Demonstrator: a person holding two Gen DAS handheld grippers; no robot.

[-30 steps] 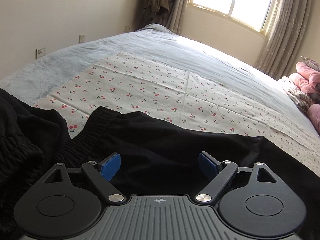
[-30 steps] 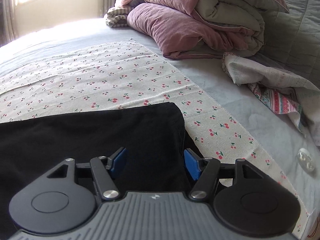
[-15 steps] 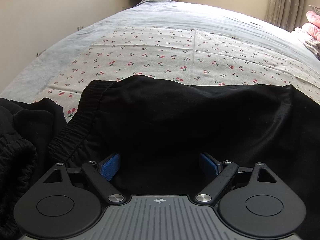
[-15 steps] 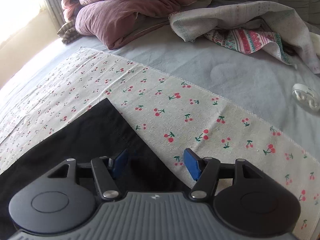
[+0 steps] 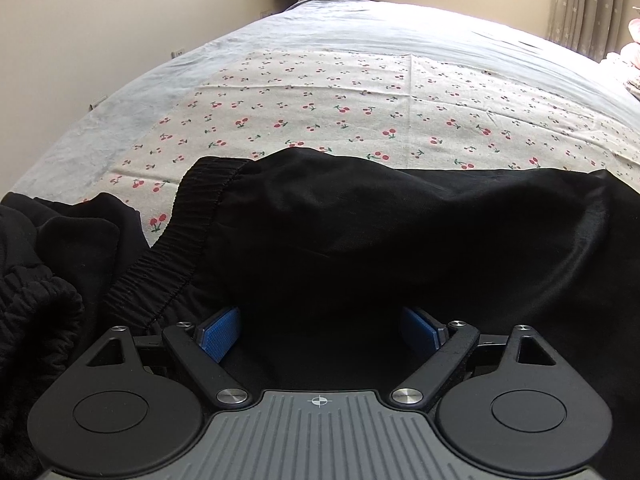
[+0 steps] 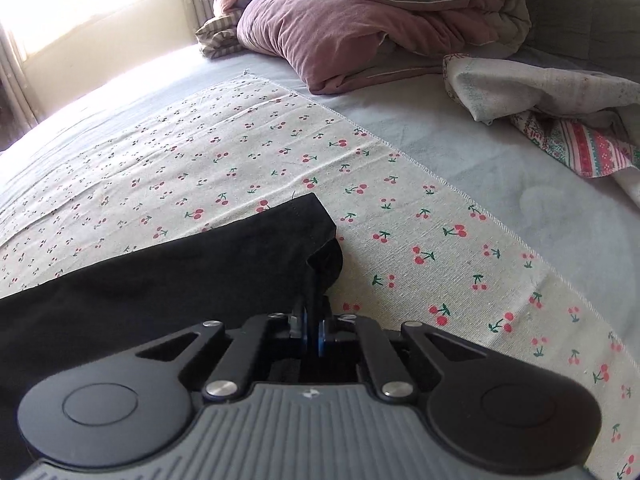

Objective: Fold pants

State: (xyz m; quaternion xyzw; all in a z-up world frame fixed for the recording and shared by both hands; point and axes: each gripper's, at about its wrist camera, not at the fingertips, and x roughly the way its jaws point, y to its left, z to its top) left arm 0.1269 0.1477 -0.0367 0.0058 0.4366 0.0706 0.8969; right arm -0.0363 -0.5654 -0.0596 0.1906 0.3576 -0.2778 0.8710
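Note:
Black pants [image 5: 400, 240] lie across a cherry-print cloth [image 5: 340, 92] on the bed. In the left wrist view the elastic waistband [image 5: 176, 248] runs down the left side. My left gripper [image 5: 320, 332] is open, its blue pads [image 5: 218, 334] wide apart with black fabric between and above them. In the right wrist view the pants' leg end [image 6: 280, 248] lies on the cloth [image 6: 400, 216]. My right gripper [image 6: 314, 330] is shut on the hem corner of the pants, which bunches up at the fingertips.
More black clothing [image 5: 48, 280] is heaped at the left. A folded pink and grey quilt [image 6: 380, 20] and a crumpled patterned cloth [image 6: 560, 120] lie at the head of the bed. A wall [image 5: 100, 20] lies beyond the bed's left edge.
My right gripper has closed on the pants' hem corner; it was open before. My left gripper stayed open and has dipped lower over the waist area.

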